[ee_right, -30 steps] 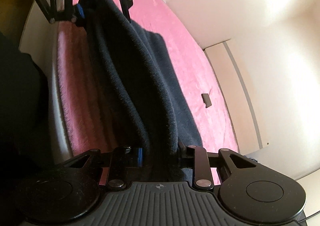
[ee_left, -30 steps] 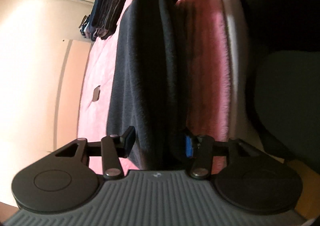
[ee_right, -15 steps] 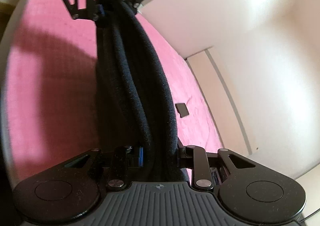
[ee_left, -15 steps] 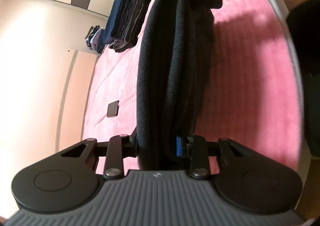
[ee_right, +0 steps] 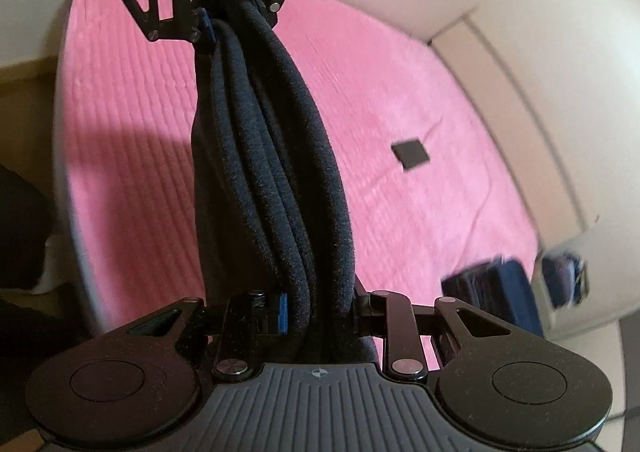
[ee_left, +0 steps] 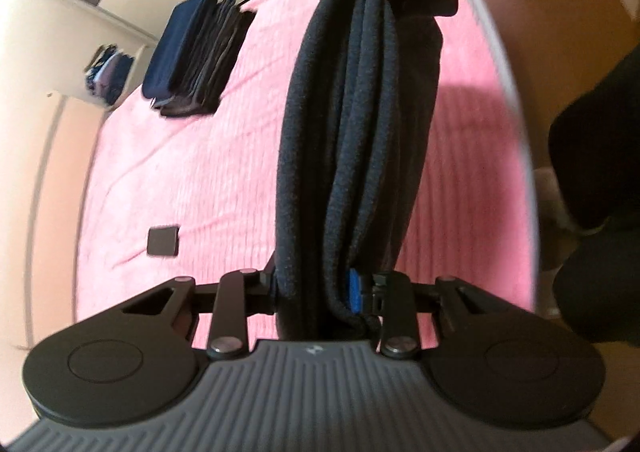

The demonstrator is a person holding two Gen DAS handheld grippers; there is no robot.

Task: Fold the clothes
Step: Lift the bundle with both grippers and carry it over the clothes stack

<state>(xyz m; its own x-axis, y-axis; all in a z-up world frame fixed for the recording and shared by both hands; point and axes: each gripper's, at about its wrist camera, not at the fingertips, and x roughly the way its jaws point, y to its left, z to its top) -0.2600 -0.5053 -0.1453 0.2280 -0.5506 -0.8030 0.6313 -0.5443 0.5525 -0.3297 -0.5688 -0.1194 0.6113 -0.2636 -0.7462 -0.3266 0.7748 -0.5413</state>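
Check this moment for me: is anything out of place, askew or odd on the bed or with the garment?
One stray thing: a small dark flat square lies alone on the pink bedspread, apart from the folded stack; I cannot tell what it is. The dark garment hangs bunched in thick folds between the left gripper and right gripper.
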